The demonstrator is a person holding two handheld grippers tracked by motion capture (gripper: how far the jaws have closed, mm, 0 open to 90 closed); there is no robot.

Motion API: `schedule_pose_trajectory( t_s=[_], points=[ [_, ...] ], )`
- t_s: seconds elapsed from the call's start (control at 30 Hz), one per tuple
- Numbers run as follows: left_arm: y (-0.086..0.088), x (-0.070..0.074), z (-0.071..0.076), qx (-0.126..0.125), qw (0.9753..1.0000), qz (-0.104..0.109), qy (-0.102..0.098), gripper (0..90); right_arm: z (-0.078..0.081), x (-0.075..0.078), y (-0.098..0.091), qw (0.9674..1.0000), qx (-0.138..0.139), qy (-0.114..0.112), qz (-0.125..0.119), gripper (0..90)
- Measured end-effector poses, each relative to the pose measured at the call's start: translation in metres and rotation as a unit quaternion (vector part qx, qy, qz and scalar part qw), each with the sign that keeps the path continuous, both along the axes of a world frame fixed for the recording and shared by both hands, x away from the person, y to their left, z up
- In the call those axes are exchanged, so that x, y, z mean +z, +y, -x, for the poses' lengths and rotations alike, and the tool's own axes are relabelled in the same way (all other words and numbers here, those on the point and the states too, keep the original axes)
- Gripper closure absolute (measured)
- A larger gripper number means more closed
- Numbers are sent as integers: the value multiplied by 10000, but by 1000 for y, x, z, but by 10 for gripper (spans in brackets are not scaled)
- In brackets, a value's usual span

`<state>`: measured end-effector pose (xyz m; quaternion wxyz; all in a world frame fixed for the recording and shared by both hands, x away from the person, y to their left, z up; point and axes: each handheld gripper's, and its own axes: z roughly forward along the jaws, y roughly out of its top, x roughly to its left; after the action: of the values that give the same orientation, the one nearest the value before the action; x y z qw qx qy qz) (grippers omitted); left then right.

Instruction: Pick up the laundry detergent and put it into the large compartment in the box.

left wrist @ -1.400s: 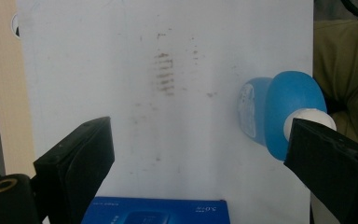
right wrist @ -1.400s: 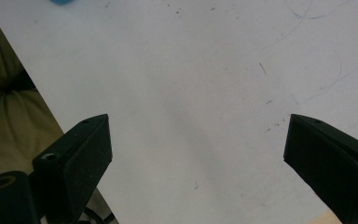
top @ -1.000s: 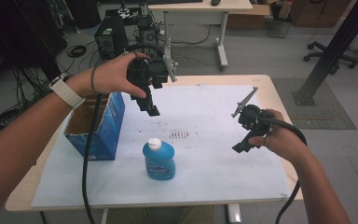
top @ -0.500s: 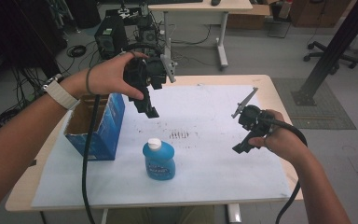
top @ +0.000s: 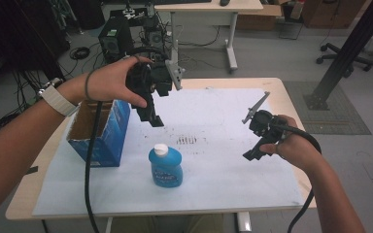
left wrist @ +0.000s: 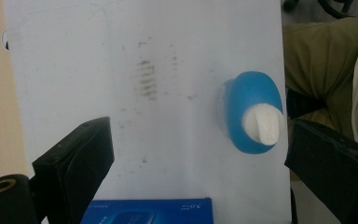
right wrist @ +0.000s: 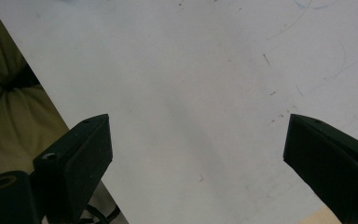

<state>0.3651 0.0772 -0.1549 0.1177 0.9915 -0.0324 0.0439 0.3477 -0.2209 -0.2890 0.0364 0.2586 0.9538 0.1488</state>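
The left tool (top: 151,114) hangs wide open and empty above the white paper-covered counter (top: 223,121), so it should descend straight over the blue plastic bottle with a white cap (top: 165,166), standing near the blue cardboard box (top: 108,138), and grip its body below the cap

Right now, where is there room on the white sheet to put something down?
The widest bare patch lies between the blue bottle and the right tool, and on toward the far edge of the white sheet. It is crowded at the left, where the bottle stands near the blue box under the left tool.
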Motion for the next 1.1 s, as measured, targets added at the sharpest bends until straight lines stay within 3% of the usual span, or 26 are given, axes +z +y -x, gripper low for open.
schedule_pose_trajectory(
  t_s=[0.1, 0.93, 1.1],
  points=[
    [1, 1, 3, -18, 10000, 67, 27, 77, 1, 0, 0, 10000, -7, 5, 16, 80],
    [-3, -12, 22, -300, 9995, -62, 127, 75, 5, -2, -1, 10000, 7, 6, 20, 81],
    [-4, -15, 24, -234, 9996, -69, 135, 73, 5, -2, 0, 10000, 12, 7, 11, 81]
  ],
)
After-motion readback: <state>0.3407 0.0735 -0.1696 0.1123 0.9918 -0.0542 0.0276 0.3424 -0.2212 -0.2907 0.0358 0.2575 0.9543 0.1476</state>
